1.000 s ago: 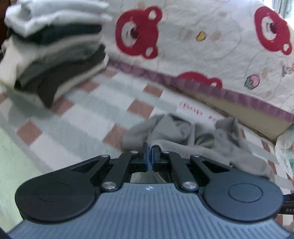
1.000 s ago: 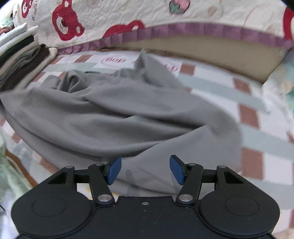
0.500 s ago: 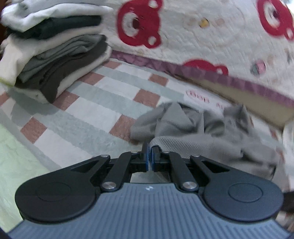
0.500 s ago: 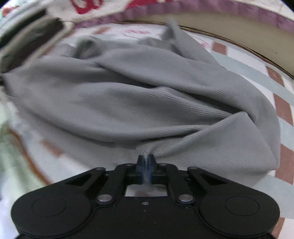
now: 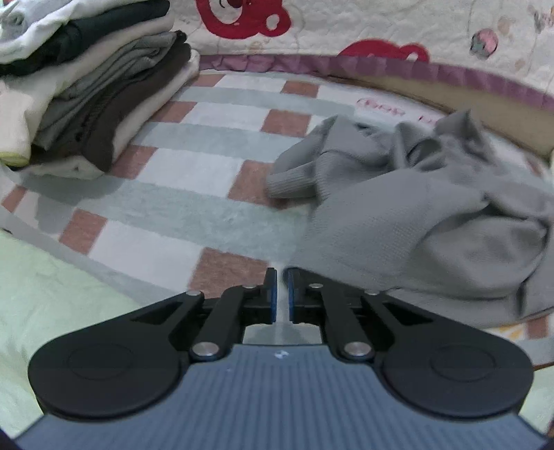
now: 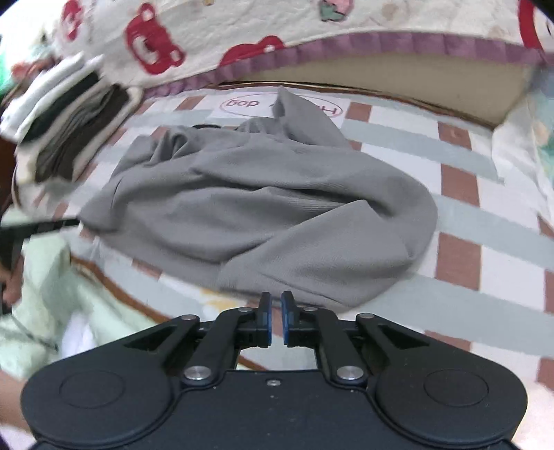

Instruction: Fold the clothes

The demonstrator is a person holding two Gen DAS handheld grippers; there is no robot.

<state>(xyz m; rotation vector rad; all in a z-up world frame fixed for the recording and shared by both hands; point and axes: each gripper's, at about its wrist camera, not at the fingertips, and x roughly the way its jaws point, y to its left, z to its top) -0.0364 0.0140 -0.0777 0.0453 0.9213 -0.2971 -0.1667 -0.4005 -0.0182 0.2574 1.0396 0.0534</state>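
Observation:
A crumpled grey knit garment (image 5: 415,214) lies in a heap on the checked bed sheet (image 5: 194,173). My left gripper (image 5: 281,277) hovers at its near left edge. Its jaws are opening, a narrow slit shows between the blue pads, and no cloth is in it. In the right wrist view the same garment (image 6: 263,204) spreads across the middle of the bed. My right gripper (image 6: 273,297) sits just short of its near hem. Its jaws are opening too, a small gap apart, with nothing between them.
A tall stack of folded clothes (image 5: 90,97) stands at the back left, seen again in the right wrist view (image 6: 69,131). A quilt with red bears (image 5: 346,27) rises behind the bed. Pale green cloth (image 5: 52,294) covers the near left edge.
My left gripper has let go of the grey cloth it pinched. My right gripper shut on the near hem, then released it and drew back upward. The garment dropped onto the sheet.

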